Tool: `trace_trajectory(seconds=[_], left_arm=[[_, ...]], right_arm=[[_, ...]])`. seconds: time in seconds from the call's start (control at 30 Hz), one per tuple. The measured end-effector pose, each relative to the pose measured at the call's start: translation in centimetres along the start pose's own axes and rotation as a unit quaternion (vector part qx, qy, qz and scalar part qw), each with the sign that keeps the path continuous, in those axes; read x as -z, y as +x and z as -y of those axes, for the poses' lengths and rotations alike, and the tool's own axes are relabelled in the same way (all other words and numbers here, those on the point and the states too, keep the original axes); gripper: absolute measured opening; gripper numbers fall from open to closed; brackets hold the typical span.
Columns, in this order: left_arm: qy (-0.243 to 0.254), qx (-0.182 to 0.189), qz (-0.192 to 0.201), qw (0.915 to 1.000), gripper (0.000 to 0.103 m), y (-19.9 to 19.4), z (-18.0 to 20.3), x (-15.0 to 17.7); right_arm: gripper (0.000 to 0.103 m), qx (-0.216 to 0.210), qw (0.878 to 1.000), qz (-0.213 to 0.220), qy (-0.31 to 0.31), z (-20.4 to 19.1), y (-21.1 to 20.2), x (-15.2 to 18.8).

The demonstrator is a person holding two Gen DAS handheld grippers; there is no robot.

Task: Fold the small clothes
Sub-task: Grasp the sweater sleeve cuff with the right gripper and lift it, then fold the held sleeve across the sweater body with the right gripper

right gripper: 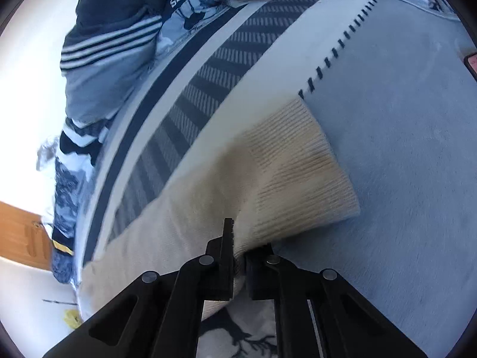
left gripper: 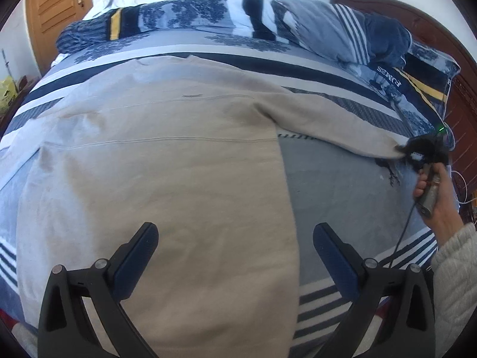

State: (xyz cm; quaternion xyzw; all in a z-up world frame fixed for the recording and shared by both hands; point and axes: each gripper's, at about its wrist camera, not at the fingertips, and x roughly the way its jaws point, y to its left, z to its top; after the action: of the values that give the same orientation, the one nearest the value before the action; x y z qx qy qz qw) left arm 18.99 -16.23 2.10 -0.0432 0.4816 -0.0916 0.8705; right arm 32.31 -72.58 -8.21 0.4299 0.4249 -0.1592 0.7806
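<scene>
A beige sweater lies spread flat on the bed. Its right sleeve stretches out to the right. My left gripper is open and empty, hovering over the sweater's lower body near its right edge. My right gripper is seen far right in the left wrist view, held by a hand at the sleeve's end. In the right wrist view it is shut on the sleeve just behind the ribbed cuff, which sticks out past the fingers.
The bed cover is grey-blue with dark stripes. A rolled duvet and pillows lie along the far side. A wooden headboard stands at right, a wooden door at far left.
</scene>
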Motion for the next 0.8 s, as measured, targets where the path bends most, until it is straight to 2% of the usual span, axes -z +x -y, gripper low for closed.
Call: trace_trajectory(seconds=[0.1,0.17,0.2,0.23,0.3,0.4,0.53,0.57,0.6,0.63,0.73,0.8], left_arm=[[-0.022,0.0,0.006,0.9997,0.103,-1.4,-1.7,0.4],[-0.039,0.001,0.009,0.9992,0.103,-2.5,-3.2,0.6],[-0.048,0.003,0.012,0.9988,0.103,-3.2,-4.0,0.7],[-0.055,0.003,0.016,0.9984,0.103,-3.9,-4.9,0.7],[-0.065,0.001,0.028,0.9975,0.103,-5.4,-6.4,0.8],[-0.088,-0.007,0.05,0.9948,0.103,-7.9,-9.9,1.3],[-0.135,-0.023,0.06,0.9887,0.103,-9.3,-15.3,2.9],[-0.152,-0.03,0.059,0.9862,0.103,-9.3,-17.2,3.5],[-0.164,-0.034,0.058,0.9841,0.103,-9.1,-18.6,4.0],[-0.176,-0.036,0.058,0.982,0.103,-9.0,-19.8,4.5],[-0.211,-0.03,0.052,0.9757,0.103,-8.2,-23.7,5.8],[-0.225,-0.025,0.046,0.973,0.103,-7.4,-25.1,6.3]], right_arm=[[0.006,0.008,0.993,0.06,-0.096,-4.9,-4.5,1.2],[0.006,-0.004,0.978,0.102,-0.182,-9.8,-8.6,4.0],[0.006,-0.01,0.966,0.123,-0.227,-12.5,-10.7,5.9],[0.006,-0.025,0.949,0.147,-0.278,-15.7,-13.4,8.6],[0.006,-0.047,0.923,0.169,-0.342,-19.9,-16.4,12.6],[0.006,-0.105,0.861,0.188,-0.461,-26.8,-21.0,21.6],[0.006,-0.163,0.796,0.154,-0.563,-31.5,-22.5,32.8],[0.006,-0.18,0.773,0.138,-0.592,-32.4,-22.1,36.3],[0.006,-0.184,0.761,0.133,-0.608,-32.7,-21.6,38.4],[0.006,-0.185,0.75,0.122,-0.623,-33.0,-20.6,40.9],[0.006,-0.191,0.734,0.054,-0.65,-33.1,-16.1,47.1],[0.007,-0.17,0.728,0.01,-0.665,-32.9,-12.0,50.6]])
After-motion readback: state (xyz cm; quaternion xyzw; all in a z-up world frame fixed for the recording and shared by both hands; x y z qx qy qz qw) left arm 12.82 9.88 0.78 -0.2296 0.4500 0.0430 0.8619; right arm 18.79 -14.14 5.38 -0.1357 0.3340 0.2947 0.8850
